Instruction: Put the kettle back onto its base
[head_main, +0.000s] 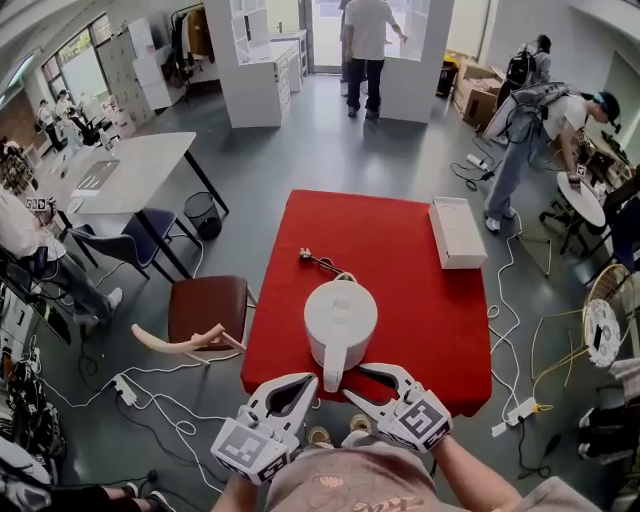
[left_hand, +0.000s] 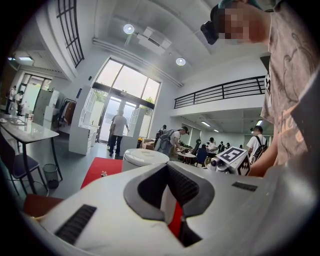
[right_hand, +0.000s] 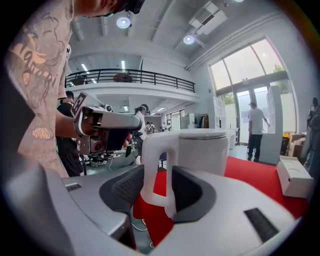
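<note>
Fig.: R gripper (right_hand: 156, 175), jaws spread wide; kettle (head_main: 340, 318) handle (right_hand: 151, 170) betw. them, gap at left pad. L gripper (left_hand: 167, 167), jaws pressed together, empty, beside handle. Kettle upright on red table (head_main: 400, 250), directly ahead.

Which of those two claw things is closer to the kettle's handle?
Right. The right gripper has the kettle handle between its open jaws; the left gripper sits just to the handle's left, beside it, not around it.

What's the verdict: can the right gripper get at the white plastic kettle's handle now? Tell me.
Likely yes. The right gripper is open, and the white plastic kettle's handle stands between its jaws with nothing else in the gap.
</note>
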